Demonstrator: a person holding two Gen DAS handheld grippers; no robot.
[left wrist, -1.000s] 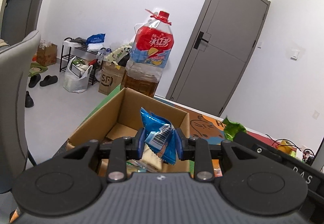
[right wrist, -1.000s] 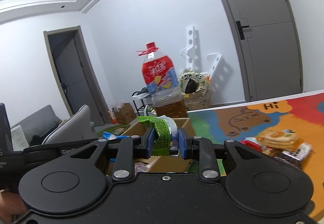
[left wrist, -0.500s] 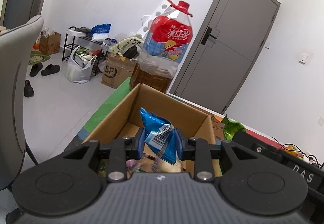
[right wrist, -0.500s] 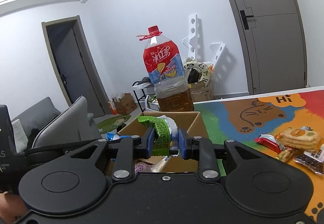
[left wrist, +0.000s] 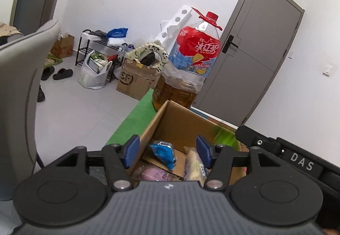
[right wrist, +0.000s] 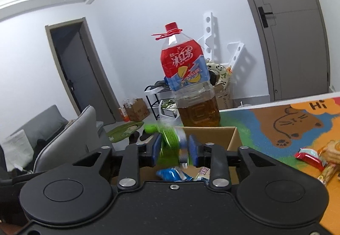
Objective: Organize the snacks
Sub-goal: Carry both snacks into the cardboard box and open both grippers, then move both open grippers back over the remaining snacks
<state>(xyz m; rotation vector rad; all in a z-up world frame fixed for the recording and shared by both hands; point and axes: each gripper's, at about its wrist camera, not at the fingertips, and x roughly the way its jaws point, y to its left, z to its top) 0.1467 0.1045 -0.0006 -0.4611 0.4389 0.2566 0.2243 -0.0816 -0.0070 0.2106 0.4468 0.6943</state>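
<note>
An open cardboard box stands on the colourful table mat. My left gripper is open above the box. The blue snack packet lies loose inside the box below it, next to a pale packet and a pink item. My right gripper is over the box with its jaws slightly apart around a blurred green snack packet. I cannot tell whether they still grip it. The blue packet also shows in the right wrist view.
A large iced-tea bottle stands just behind the box. Loose snacks lie on the mat at the right. A grey chair is at the left. Floor clutter, a shoe rack and a grey door are behind.
My left gripper has opened and the blue packet has dropped into the box. My right gripper's jaws have widened and the green packet is blurred with motion. Both grippers have moved closer over the box.
</note>
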